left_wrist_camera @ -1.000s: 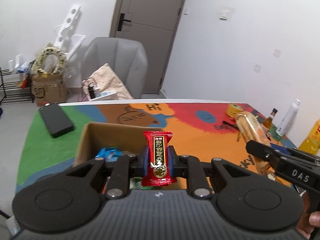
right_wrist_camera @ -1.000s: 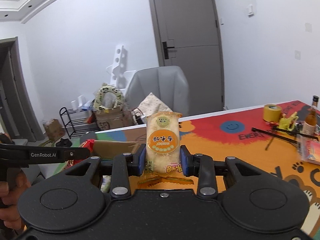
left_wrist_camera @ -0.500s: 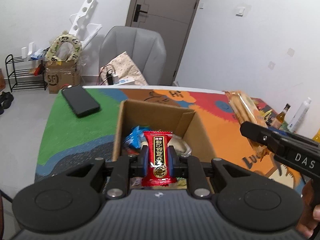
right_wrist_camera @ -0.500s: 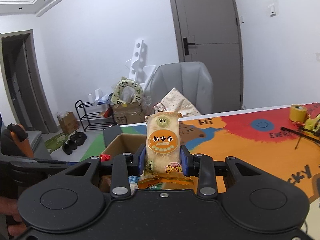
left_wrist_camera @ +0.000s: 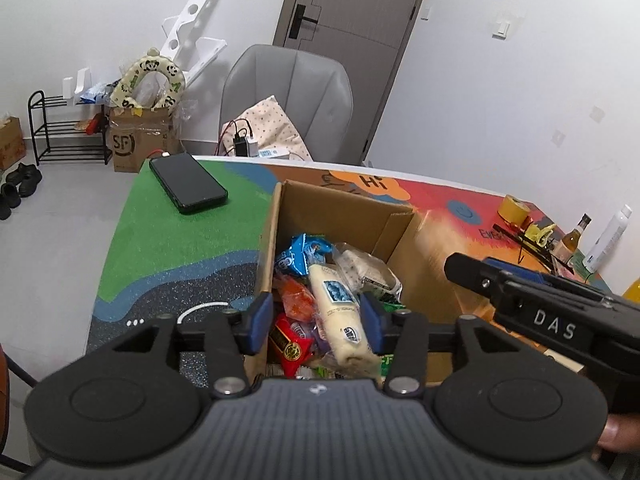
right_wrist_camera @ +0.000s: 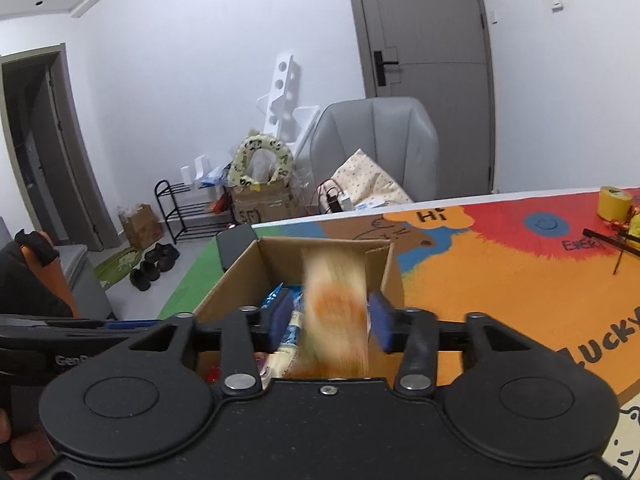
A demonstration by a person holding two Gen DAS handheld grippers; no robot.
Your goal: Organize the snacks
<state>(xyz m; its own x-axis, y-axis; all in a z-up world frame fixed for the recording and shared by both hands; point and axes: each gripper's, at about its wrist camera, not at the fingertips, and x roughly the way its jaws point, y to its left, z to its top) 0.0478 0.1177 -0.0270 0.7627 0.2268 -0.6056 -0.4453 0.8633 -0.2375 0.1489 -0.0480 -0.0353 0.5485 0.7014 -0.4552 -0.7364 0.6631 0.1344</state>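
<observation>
Grippers first: your left gripper [left_wrist_camera: 316, 318] sits at the lower centre of its frame, tilted down over the cardboard box [left_wrist_camera: 394, 216], and its jaws are opening with nothing pinched between the blue pads [left_wrist_camera: 262, 314]. The red candy packet [left_wrist_camera: 290, 345] lies free below them, low in that frame, among the other snacks. Your right gripper [right_wrist_camera: 330, 322] occupies the lower centre of its own frame, pointing down at the same box [right_wrist_camera: 264, 258] from its other side; its jaws are also opening, and the orange rice-cracker pack [right_wrist_camera: 336, 312] shows between them as a tall motion-blurred streak that neither pad presses. In the left wrist view the right gripper's black body [left_wrist_camera: 532, 304] reaches in from the right edge, a fingertip [left_wrist_camera: 618, 436] of yours showing at the lower right. Inside the box you have a blue wrapper [left_wrist_camera: 298, 254] toward the far wall, a long white pack [left_wrist_camera: 340, 312] running down the middle, an orange-red wrapper [left_wrist_camera: 296, 296] to its left and a clear speckled bag [left_wrist_camera: 362, 266] to its right. A black phone [left_wrist_camera: 188, 182] lies on the green part of the mat [left_wrist_camera: 168, 240], upper left of the box.
</observation>
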